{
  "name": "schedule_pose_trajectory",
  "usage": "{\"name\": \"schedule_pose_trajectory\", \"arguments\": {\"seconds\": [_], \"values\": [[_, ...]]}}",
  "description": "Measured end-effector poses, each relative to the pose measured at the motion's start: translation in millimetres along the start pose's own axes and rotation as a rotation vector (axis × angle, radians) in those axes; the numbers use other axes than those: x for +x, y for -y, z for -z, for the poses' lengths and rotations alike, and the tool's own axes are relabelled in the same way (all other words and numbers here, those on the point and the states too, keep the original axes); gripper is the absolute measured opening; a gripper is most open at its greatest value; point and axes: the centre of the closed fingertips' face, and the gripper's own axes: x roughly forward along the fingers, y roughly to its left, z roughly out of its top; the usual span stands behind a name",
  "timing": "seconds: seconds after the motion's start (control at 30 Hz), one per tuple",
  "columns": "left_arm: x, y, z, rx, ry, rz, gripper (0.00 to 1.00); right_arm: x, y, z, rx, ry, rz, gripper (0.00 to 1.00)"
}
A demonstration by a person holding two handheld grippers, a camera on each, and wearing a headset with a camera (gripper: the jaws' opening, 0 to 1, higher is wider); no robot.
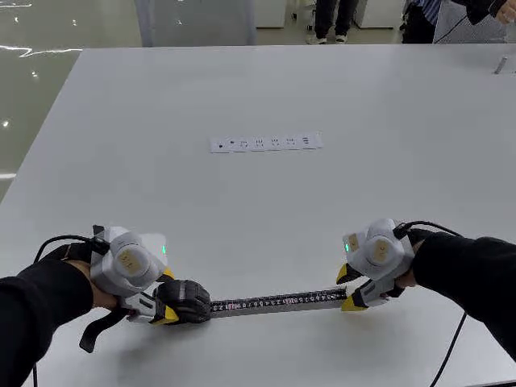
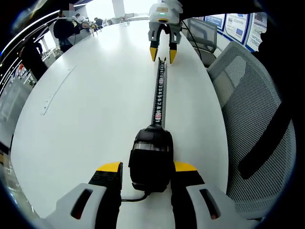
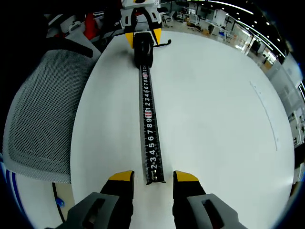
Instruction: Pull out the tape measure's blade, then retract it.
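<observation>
**Blade out across the near edge, tip lying loose**

A wide white table point(image 1: 266, 97) takes up most of the room in front of the person, with a grey mesh chair point(image 2: 252, 119) pulled up at its near side. Along the near edge lies the tape measure: its blade point(image 1: 278, 302) runs flat on the surface from left to right, numbers up, out of the black case point(image 1: 184, 300) at the near left. A strip of small paper cards point(image 1: 266, 143) sits well apart toward the middle.

The left tool point(image 2: 147, 167) has its jaws closed against both sides of the case. The right tool point(image 3: 153, 177) stands with its jaws parted, the blade's end between them with a gap on each side, so it holds nothing.

The pull-out looks done and the retraction is next. The risk I see is the free tip: if the blade is released with nothing guiding it, it could whip back, slam its hook into the case, or kink. A sudden recoil could also jolt the case within the left tool's grip.
</observation>
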Motion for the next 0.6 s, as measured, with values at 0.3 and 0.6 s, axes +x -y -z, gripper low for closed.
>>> {"name": "schedule_pose_trajectory", "arguments": {"seconds": [0.3,0.6], "values": [[-11.2,-4.6,-6.6,-0.080,0.078,-0.028,0.53,-7.5,4.2,-1.5,0.125,0.070,0.066,0.37],[-14.3,-1.4,-0.2,-0.187,0.110,-0.042,0.67,-13.7,1.2,3.6,0.225,0.130,0.120,0.48]]}}
